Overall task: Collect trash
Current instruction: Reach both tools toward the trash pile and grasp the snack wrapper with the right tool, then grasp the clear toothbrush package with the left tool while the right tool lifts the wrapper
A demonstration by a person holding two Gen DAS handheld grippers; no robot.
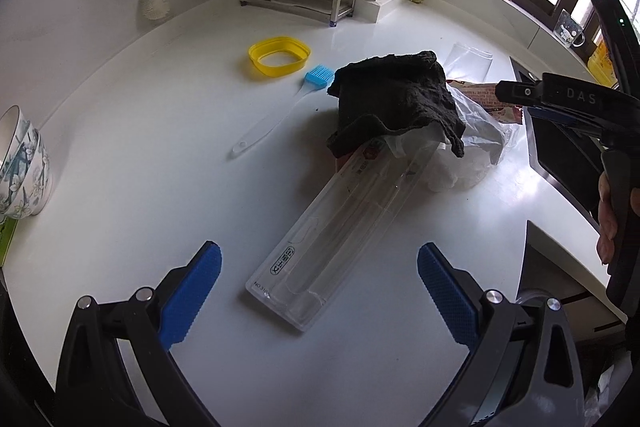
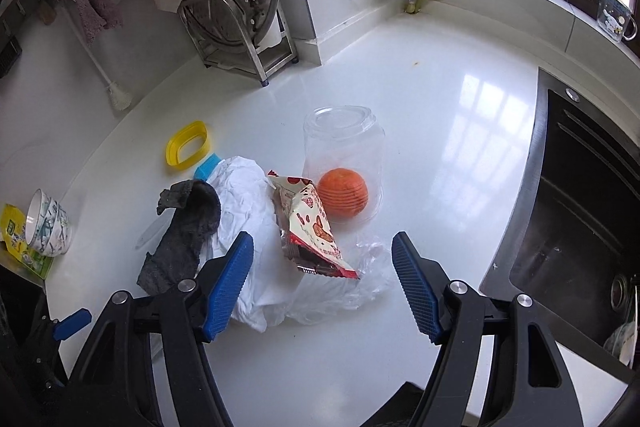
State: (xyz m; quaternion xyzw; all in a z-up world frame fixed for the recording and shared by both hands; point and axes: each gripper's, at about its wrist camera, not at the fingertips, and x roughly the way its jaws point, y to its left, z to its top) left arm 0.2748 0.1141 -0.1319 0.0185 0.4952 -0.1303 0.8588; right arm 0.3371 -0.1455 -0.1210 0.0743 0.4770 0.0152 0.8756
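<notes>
Left gripper [image 1: 319, 281] hovers low over the bench [image 1: 140, 131], jaws released, straddling the near end of a clear blister pack [image 1: 328, 231] whose long axis runs away up-right under a black rag [image 1: 394, 95]. Right gripper [image 2: 322, 277], jaws released and empty, aims at a snack wrapper [image 2: 312, 227] lying on a plastic bag [image 2: 256, 203], wrapper's long axis pointing away-left; upturned cup [image 2: 344, 155] beyond.

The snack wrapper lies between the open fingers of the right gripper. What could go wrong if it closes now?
1. The snack wrapper rests on a thin plastic bag; the right gripper may pinch both and drag the pile.
2. A tug could knock the upturned clear cup covering the orange object, just behind.
3. The dark cloth draped over the white bag might slide.
</notes>
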